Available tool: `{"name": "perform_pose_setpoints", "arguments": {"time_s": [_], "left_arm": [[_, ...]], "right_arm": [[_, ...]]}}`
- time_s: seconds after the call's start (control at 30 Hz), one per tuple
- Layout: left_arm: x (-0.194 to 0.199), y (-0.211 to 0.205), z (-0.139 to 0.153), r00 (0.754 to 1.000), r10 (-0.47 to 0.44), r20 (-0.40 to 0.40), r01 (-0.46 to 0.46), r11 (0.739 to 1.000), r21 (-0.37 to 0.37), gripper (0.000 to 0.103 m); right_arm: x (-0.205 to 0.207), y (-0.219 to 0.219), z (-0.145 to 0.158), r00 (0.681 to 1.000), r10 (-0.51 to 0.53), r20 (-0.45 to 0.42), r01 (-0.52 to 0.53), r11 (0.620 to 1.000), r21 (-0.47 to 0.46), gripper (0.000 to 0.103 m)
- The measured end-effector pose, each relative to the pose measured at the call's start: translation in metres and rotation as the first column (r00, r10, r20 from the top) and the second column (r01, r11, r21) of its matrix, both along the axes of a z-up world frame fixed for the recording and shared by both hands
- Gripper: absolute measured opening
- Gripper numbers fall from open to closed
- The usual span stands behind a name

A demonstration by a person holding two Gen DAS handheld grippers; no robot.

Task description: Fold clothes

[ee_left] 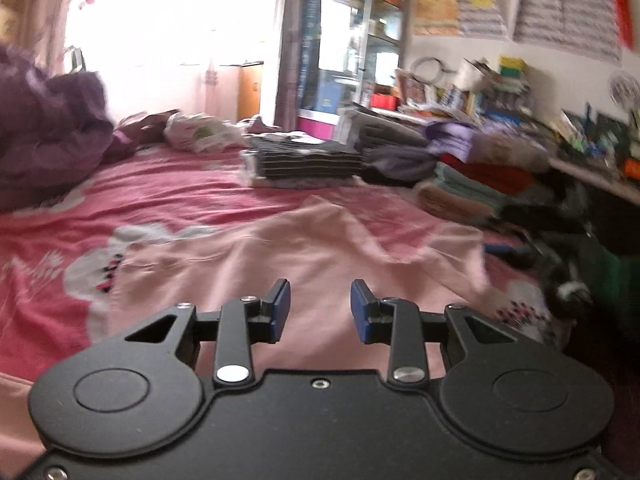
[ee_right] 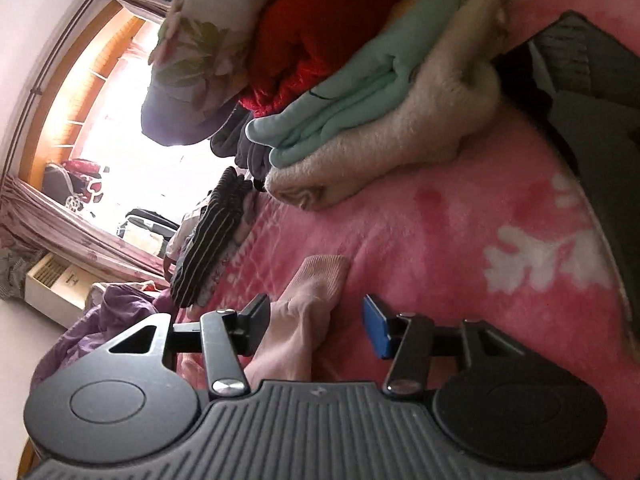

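Claws both stand open, the left gripper (ee_left: 320, 307) over the pink garment (ee_left: 304, 248) spread rumpled on the bedsheet (ee_left: 168, 188), the right gripper (ee_right: 316, 326) astride its ribbed cuff (ee_right: 316, 280), so any pinch should take cloth only, not sheet.

Setting: lived-in home bedroom. Bed with pink floral bedspread (ee_left: 168, 184) carries stacks of folded clothes (ee_left: 304, 160). Bright curtained window (ee_left: 168, 28) behind it. Glass-door cabinet (ee_left: 352, 44), cluttered desk (ee_left: 500, 104) along the wall, printed posters (ee_left: 568, 16) above.
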State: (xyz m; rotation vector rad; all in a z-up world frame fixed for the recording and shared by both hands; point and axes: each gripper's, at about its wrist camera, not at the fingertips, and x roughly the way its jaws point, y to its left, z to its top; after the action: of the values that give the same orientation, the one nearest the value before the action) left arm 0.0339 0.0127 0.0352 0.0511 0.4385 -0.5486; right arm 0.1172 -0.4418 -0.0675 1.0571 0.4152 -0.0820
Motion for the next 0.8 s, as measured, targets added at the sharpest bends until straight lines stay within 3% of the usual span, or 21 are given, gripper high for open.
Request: {"name": "perform_pose_setpoints", "arguments": {"time_s": [0.1,0.17,0.2,0.23,0.27,0.4,0.53,0.6,0.8], "left_arm": [[-0.02,-0.035,-0.008,0.999,-0.041,-0.007,0.041,0.996,0.076,0.032],[-0.031,-0.059,-0.017,0.998,-0.064,-0.021,0.066,0.99,0.129,0.033],[-0.036,-0.071,-0.022,0.997,-0.075,-0.029,0.078,0.985,0.155,0.034],[-0.041,-0.081,-0.026,0.996,-0.085,-0.029,0.089,0.979,0.185,0.041],[-0.045,-0.091,-0.03,0.995,-0.094,-0.02,0.096,0.971,0.219,0.045],[-0.064,-0.126,-0.047,0.989,-0.14,0.042,0.114,0.922,0.369,0.045],[-0.078,-0.161,-0.072,0.964,-0.219,0.154,0.089,0.804,0.589,0.044],[-0.078,-0.171,-0.079,0.956,-0.231,0.181,0.062,0.762,0.644,0.036],[-0.063,-0.191,-0.077,0.959,-0.197,0.205,0.018,0.76,0.649,0.036]], "right_arm": [[0.003,0.004,0.0,1.0,-0.007,0.022,0.006,1.0,0.016,0.05],[0.008,0.005,0.0,0.999,0.023,0.048,-0.024,1.0,0.015,0.042],[0.01,0.006,0.001,0.997,0.038,0.061,-0.039,0.999,0.014,0.02],[0.013,0.007,0.001,0.996,0.053,0.074,-0.054,0.998,0.012,0.013],[0.009,0.006,0.006,0.995,0.046,0.088,-0.045,0.999,-0.007,0.013],[-0.006,0.003,0.026,0.989,0.021,0.147,-0.008,0.996,-0.085,0.012],[-0.014,-0.006,0.03,0.992,-0.011,0.125,0.025,0.994,-0.11,0.012],[-0.016,-0.008,0.03,0.994,-0.015,0.111,0.028,0.992,-0.119,0.012],[-0.025,-0.011,0.039,0.992,0.016,0.125,0.004,0.987,-0.158,0.012]]}}
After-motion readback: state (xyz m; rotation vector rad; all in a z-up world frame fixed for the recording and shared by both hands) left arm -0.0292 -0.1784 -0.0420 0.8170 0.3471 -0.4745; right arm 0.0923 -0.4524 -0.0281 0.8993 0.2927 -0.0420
